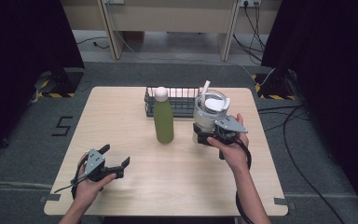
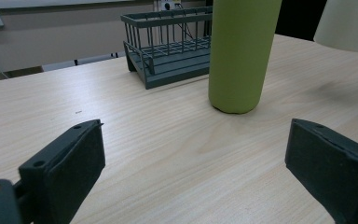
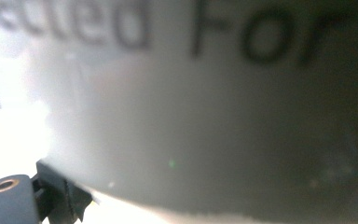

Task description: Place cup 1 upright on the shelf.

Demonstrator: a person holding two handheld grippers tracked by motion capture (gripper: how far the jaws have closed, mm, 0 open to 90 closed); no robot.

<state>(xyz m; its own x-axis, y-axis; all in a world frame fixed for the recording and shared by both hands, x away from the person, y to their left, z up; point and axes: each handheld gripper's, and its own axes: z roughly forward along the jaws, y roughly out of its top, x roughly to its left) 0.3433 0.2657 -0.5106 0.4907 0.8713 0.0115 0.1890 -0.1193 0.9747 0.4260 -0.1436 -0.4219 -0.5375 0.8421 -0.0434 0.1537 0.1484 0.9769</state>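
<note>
Right gripper [image 1: 205,135], right of centre in the high view: it is clamped on the lower body of a white cylindrical tumbler [image 1: 207,114] with a clear lid and a white straw. The tumbler sits right of centre on the pale wooden table [image 1: 177,186]; whether its base touches the tabletop cannot be told. In the right gripper view the tumbler's white wall [image 3: 205,126], bearing blurred dark lettering, lies hard against the lens, and one black jaw pad shows at the lower left of that frame, pressed to the wall.

Left gripper [image 1: 114,161], lower left of the high view: jaws spread wide, nothing between them, held just above the tabletop. In the left gripper view both black pads stand well apart at the bottom corners, bare wood between them.

A matt green cylindrical bottle [image 1: 163,122] with a white cap stands upright at centre frame, just left of the tumbler and apart from it. In the left gripper view its green body [image 2: 240,56] rises at upper centre.

A dark wire basket [image 1: 182,99] sits behind the bottle and the tumbler at the table's far edge.
</note>
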